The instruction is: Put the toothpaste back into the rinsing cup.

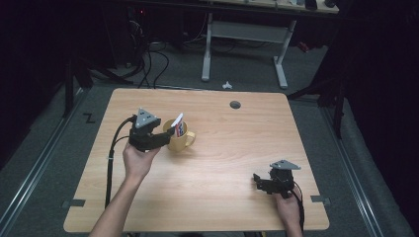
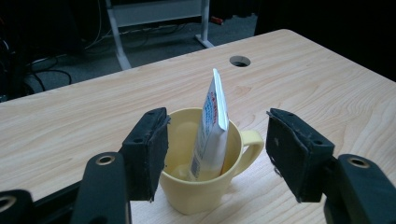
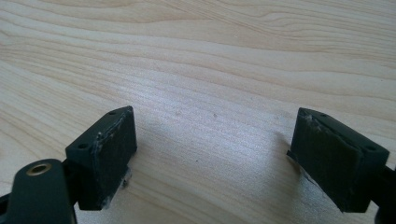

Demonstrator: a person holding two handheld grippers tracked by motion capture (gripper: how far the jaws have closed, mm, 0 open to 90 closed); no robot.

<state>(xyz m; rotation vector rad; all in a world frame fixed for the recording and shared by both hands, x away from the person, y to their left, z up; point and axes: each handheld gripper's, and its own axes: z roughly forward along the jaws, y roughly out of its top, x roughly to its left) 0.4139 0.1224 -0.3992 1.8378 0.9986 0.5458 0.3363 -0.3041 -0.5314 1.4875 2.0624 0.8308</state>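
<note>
A pale yellow mug (image 1: 180, 140) stands on the wooden table (image 1: 222, 163), left of the middle, its handle toward the right. A white tube with red and blue print (image 1: 179, 125) leans upright inside it. My left gripper (image 1: 167, 133) sits at the mug's left side. In the left gripper view its jaws are open on either side of the mug (image 2: 205, 189) and the tube (image 2: 212, 126), and the right pad (image 2: 296, 156) is clear of the handle. My right gripper (image 1: 258, 180) rests low near the table's front right corner, open over bare wood (image 3: 215, 121).
A round cable hole (image 1: 235, 104) lies in the tabletop near the far edge. Beyond the table, on the grey floor, are a white desk frame (image 1: 244, 34), loose cables (image 1: 150, 61) and a small white object (image 1: 227, 85).
</note>
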